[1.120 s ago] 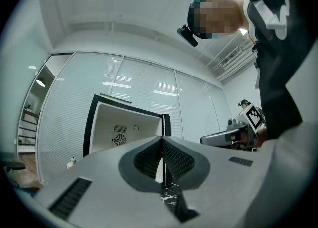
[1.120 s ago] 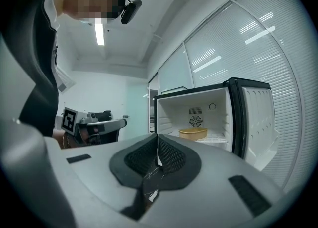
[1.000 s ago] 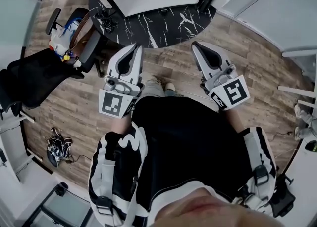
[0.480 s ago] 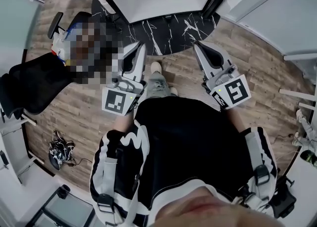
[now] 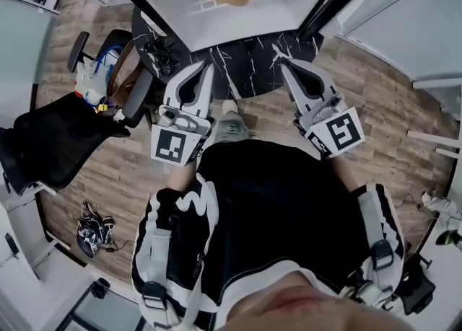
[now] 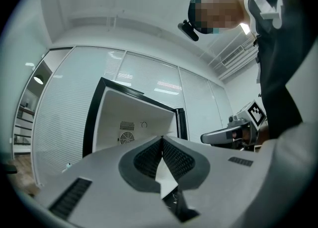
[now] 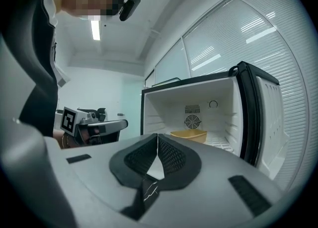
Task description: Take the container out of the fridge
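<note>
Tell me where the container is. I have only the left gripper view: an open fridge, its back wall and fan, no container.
Observer: The right gripper view shows a yellow container on the wire shelf inside the fridge, below the fan.
Operator: Report the right gripper's jaws.
Observer: The right gripper is shut, with nothing between its jaws.
Operator: Describe the floor ahead.
Observer: In the head view, a black marbled mat lies before the fridge. The left gripper and the right gripper have their tips over it, short of the shelf.
</note>
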Demonstrator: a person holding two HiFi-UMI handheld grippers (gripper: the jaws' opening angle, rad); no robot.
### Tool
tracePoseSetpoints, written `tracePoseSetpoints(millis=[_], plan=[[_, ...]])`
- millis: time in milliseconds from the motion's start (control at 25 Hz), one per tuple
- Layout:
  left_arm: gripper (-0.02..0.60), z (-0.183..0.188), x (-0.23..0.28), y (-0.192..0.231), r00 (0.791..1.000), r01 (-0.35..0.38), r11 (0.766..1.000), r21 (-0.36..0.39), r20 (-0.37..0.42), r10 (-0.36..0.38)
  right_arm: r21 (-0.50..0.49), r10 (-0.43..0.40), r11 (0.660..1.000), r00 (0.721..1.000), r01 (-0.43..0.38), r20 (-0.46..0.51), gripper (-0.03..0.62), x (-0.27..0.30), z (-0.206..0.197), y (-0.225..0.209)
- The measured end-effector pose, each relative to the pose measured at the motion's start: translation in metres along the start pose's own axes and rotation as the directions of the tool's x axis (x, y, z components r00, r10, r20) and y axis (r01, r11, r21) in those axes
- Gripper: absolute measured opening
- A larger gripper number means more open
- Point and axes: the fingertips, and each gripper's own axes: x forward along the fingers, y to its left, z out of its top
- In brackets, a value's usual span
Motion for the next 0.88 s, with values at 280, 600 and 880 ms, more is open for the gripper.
tracePoseSetpoints(millis=[280,600,880], plan=[[0.003,-0.010,0.025,0.027,1.000,0.003,1.000,0.001,-0.020,-0.003,0.002,-0.009,1.000,1.000,0.009,-0.003,0.012,0.031,0.000,-0.019],[0.003,-0.023,0.050,0.043,0.998,0.028,1.000,-0.002,-0.048,-0.028,0.013,-0.031,0.999,0.999,0.031,-0.010,0.012,0.055,-0.003,-0.038],[0.002,-0.022,0.068,0.057,0.997,0.064,0.998,-0.025,-0.038,-0.065,0.017,-0.045,0.999,0.999,0.045,-0.008,0.012,0.076,0.002,-0.048]])
